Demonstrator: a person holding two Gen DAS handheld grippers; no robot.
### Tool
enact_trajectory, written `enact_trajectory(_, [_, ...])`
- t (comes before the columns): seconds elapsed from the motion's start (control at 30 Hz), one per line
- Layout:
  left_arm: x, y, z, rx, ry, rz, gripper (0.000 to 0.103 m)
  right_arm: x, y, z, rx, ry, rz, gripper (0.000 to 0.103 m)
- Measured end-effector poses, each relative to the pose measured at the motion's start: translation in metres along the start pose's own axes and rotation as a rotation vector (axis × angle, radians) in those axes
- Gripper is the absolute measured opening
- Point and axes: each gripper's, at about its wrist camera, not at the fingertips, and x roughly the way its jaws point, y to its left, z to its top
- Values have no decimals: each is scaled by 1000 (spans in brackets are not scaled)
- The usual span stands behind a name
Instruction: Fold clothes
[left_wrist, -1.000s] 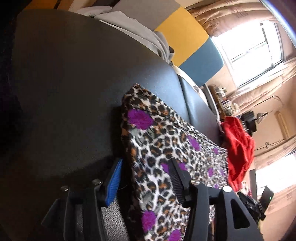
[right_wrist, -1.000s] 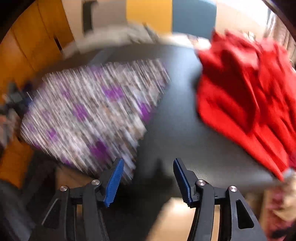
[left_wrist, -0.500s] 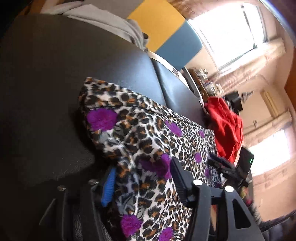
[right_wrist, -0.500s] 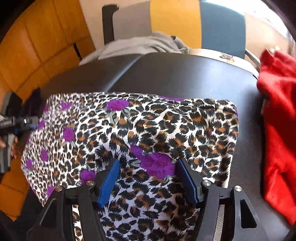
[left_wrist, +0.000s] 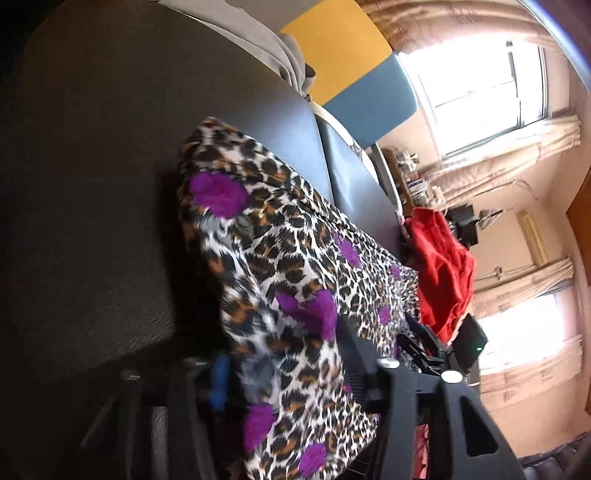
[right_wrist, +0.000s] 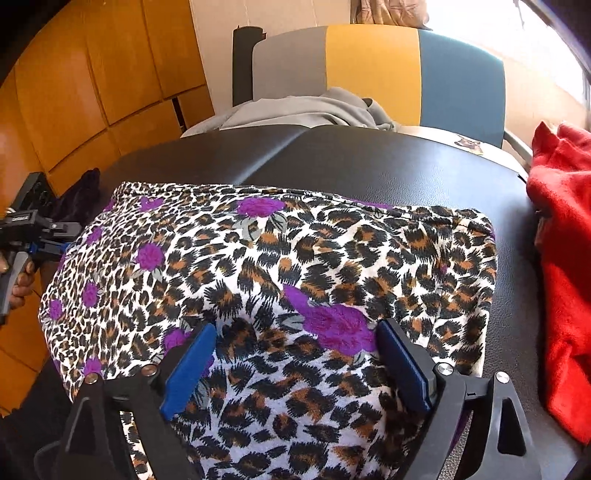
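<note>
Right wrist view: the right gripper (right_wrist: 295, 354) stands wide apart at 6 o'clock, its blue pads astride the near hem of the leopard-print garment (right_wrist: 280, 266), probably to pinch it for a fold. The garment lies spread on the black table (right_wrist: 369, 162). At 9 o'clock the left gripper (left_wrist: 284, 369) straddles the other edge, also unclenched. At 3 o'clock a red garment (right_wrist: 561, 258) waits.

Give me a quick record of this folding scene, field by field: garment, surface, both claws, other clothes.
garment: leopard-print cloth with purple flowers, spread flat
surface: black padded table
right claw: open, fingers straddling the near edge of the cloth
left claw: open, at the cloth's other end
other clothes: red garment to the right; grey garment behind
</note>
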Motion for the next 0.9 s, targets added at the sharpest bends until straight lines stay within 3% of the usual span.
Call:
enact_trajectory(0.03, [6, 0, 1, -8, 9, 7, 12, 0, -1, 1, 0, 0, 0, 90])
enact_trajectory(0.27, [-15, 22, 10, -128, -108, -12, 9, 0, -1, 6, 12, 21, 32, 91])
enact_trajectory(0.37, [-30, 23, 18, -139, -134, -35, 8, -4, -5, 16, 23, 65, 131, 89])
enact_trajectory(0.57, [-60, 14, 33, -140, -183, -76, 8, -1, 11, 28, -146, 160, 214, 78])
enact_trajectory(0.67, [-74, 9, 41, -139, -208, -98, 8, 6, 21, 26, -264, 212, 199, 76])
enact_trajectory(0.83, [-78, -49, 41, -72, -214, -199, 8, 11, 18, 19, -304, 212, 196, 79])
enact_trajectory(0.9, [-73, -73, 42, -48, -211, -222, 8, 11, 20, 13, -292, 189, 203, 89])
